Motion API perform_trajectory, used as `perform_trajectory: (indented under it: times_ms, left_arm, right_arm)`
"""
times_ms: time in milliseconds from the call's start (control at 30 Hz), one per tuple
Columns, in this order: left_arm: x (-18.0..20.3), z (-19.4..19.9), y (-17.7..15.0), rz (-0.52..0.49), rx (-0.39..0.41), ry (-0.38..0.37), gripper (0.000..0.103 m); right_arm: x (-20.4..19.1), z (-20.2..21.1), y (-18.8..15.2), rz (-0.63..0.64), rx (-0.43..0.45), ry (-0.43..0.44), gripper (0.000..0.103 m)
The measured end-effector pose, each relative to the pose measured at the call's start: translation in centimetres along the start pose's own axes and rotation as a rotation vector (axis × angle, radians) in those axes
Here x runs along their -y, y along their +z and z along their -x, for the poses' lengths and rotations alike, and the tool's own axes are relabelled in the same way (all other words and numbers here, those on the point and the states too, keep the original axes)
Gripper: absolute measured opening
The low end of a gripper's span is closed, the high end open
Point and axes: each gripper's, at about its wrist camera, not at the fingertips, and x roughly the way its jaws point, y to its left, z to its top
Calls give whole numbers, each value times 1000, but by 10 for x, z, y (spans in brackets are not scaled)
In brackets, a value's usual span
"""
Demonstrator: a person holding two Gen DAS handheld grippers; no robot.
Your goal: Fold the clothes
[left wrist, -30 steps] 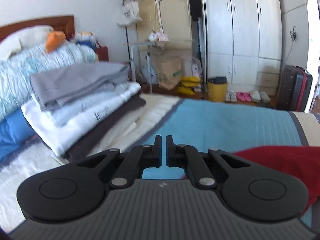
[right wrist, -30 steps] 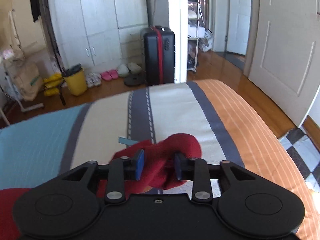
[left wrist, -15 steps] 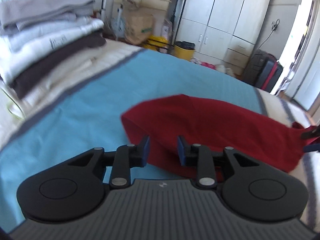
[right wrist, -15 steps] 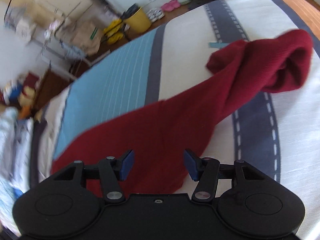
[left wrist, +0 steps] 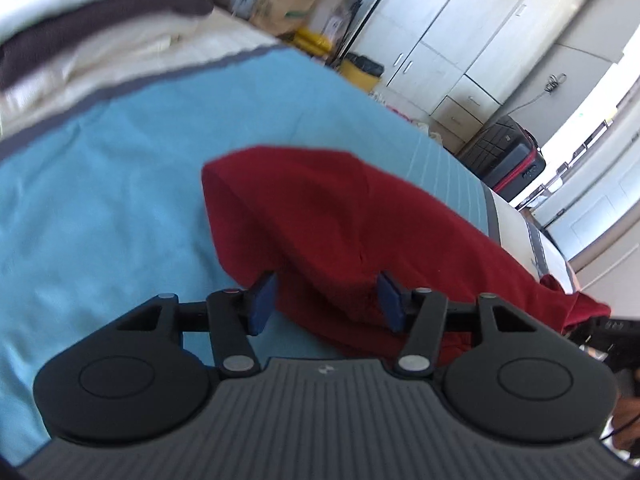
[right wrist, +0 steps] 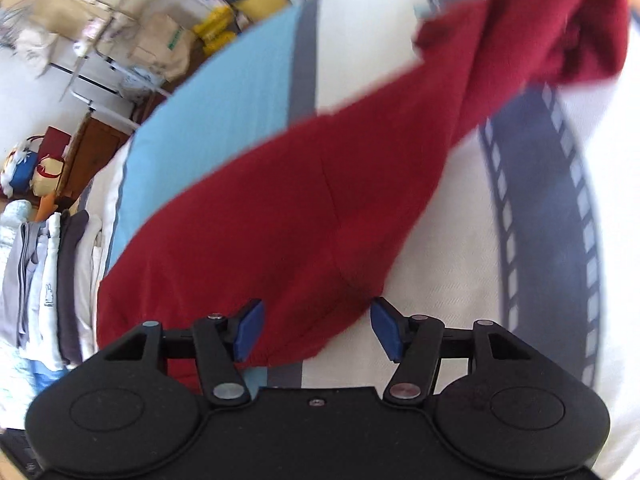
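Yellow bin (left wrist: 362,70) by the wardrobe: contents blurred, not discernible. Red garment (right wrist: 312,200) lies stretched across the striped bed (right wrist: 224,92), its far end bunched into a rumpled knot. Left claw (left wrist: 326,300) spread wide, garment edge between its pads, not gripped. Right claw (right wrist: 316,330) likewise spread over the near hem. Folded pile (right wrist: 48,272) cut off at frame edge
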Motion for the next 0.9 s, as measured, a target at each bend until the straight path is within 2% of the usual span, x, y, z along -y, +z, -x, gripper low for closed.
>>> perform_trajectory:
  times_ms: [33, 67, 100, 133, 200, 267, 367, 433, 567, 633, 700, 733, 767, 800, 833, 900]
  left_arm:
    - [-1, -5, 0, 8, -1, -13, 52]
    - [-1, -9, 0, 4, 12, -15, 35]
    - [-1, -10, 0, -10, 39, 5, 13]
    - [0, -10, 0, -25, 71, 34, 2]
    - [1, -4, 0, -32, 139, 28, 2]
    - [4, 7, 4, -55, 188, 5, 2]
    - [16, 13, 17, -142, 236, 23, 2]
    - [24, 12, 32, -176, 268, 30, 2]
    - [40, -3, 70, -241, 376, 129, 2]
    - [53, -10, 97, -252, 432, 110, 2]
    - [65, -24, 120, -296, 430, 34, 3]
    - [70, -36, 130, -321, 399, -8, 6]
    - [72, -47, 133, -315, 350, 11, 8]
    - [73, -58, 133, -291, 290, 66, 13]
    - [72, -62, 126, -286, 257, 91, 14]
    - [66, -60, 105, -291, 237, 104, 24]
  right_arm:
    - [3, -7, 0, -27, -13, 13, 64]
    - [1, -8, -2, -11, 4, 14, 45]
    - [-6, -3, -3, 39, 47, 16, 7]
    - [-15, 4, -5, 96, 95, 19, 9]
    - [-32, 16, -9, 210, 190, 26, 9]
    - [-49, 33, -14, 337, 269, 146, 9]
    - [-66, 47, -7, 423, 344, 312, 8]
    - [-85, 49, 5, 511, 437, 275, 8]
    - [-104, 49, 44, 454, 492, 300, 8]
    - [-118, 55, 57, 493, 582, 275, 8]
    - [-125, 53, 61, 554, 708, 303, 8]
    - [-121, 47, 64, 552, 723, 289, 10]
    - [-113, 39, 67, 517, 678, 262, 16]
    - [-104, 30, 70, 474, 618, 234, 25]
    - [-92, 22, 67, 428, 579, 217, 28]
    - [-70, 10, 61, 336, 514, 194, 29]
